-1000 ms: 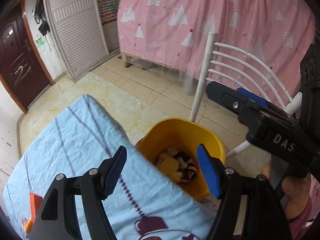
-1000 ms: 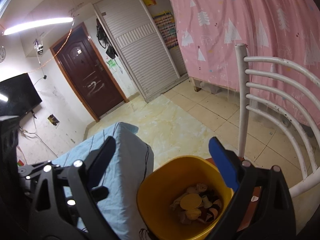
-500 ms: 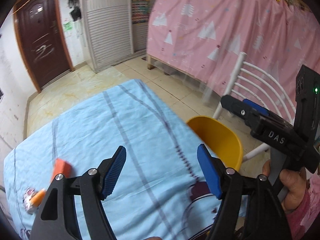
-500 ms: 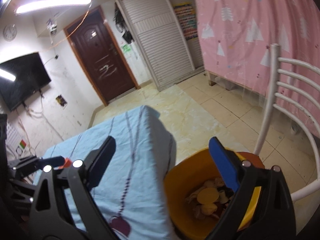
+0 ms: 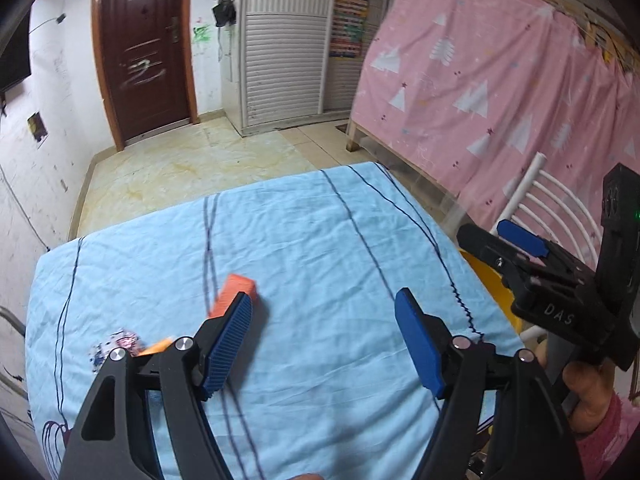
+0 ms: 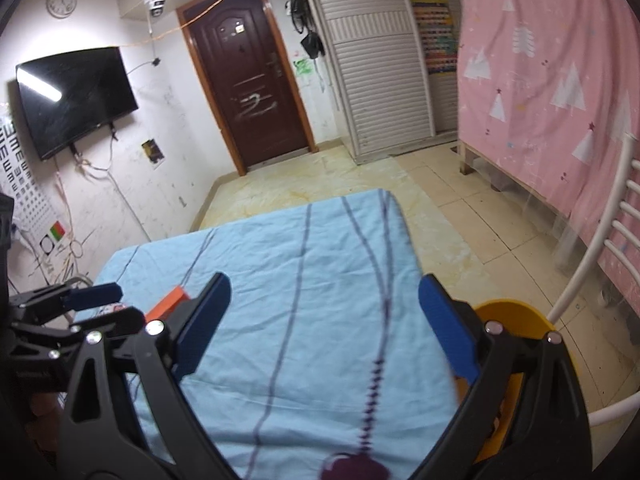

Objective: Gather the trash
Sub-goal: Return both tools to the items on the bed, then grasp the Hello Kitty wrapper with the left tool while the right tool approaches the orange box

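An orange box (image 5: 234, 290) lies on the blue tablecloth (image 5: 312, 240), partly behind my left finger; it also shows in the right wrist view (image 6: 168, 304). A small printed wrapper (image 5: 118, 344) and an orange scrap (image 5: 158, 347) lie left of it. My left gripper (image 5: 324, 344) is open and empty above the table. My right gripper (image 6: 324, 328) is open and empty, also over the table. The yellow bin (image 6: 516, 320) stands past the table's right edge; its rim shows in the left wrist view (image 5: 486, 276).
A white slatted chair (image 6: 608, 248) stands beside the bin. A pink curtain (image 5: 500, 80) covers a bed frame at the right. A brown door (image 6: 248, 92), a white shutter cabinet (image 6: 384, 60) and a wall TV (image 6: 76, 96) lie beyond tiled floor.
Both grippers have swung left, away from the bin and over the table. The bin's contents have dropped out of sight and the orange box and wrapper have come nearer my left gripper.
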Demonstrator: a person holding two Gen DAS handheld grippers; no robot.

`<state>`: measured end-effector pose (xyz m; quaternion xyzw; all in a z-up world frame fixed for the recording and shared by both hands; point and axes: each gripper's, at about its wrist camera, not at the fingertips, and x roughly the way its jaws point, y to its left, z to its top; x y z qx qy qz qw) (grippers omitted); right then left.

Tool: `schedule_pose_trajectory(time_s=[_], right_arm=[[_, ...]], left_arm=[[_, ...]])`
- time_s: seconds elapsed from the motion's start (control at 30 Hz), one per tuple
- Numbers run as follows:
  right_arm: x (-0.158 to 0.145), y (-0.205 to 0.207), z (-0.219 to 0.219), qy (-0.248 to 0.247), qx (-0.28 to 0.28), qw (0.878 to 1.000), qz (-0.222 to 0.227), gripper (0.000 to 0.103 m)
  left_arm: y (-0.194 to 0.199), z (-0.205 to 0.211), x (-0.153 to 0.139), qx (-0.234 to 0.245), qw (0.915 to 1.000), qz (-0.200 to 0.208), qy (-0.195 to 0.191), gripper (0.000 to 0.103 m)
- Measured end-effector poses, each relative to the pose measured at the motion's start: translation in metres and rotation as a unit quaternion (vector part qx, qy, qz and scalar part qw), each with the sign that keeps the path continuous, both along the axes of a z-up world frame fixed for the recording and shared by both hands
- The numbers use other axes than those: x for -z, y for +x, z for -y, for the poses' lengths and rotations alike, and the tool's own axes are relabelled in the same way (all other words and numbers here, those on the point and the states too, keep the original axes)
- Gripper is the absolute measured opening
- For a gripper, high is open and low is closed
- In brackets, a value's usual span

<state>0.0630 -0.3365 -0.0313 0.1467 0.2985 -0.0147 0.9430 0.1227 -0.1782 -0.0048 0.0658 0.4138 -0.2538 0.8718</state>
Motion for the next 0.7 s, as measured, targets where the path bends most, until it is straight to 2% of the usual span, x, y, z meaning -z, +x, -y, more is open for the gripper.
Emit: schedule_pose_trajectory(time_s=[0.33, 0.7], right_arm=[[-0.004, 0.02, -0.042, -0.02, -0.035, 0.999, -0.011, 0.091], [0.004, 0.043, -0.098, -0.041, -0.091, 0.994, -0.035, 0.091]], left_arm=[[0.008, -0.041, -0.001, -0.032, 0.9994, 0.004, -0.014, 0.066], [0.033, -0.109, 0.009, -0.116, 0.9931, -0.004, -0.015, 0.067]])
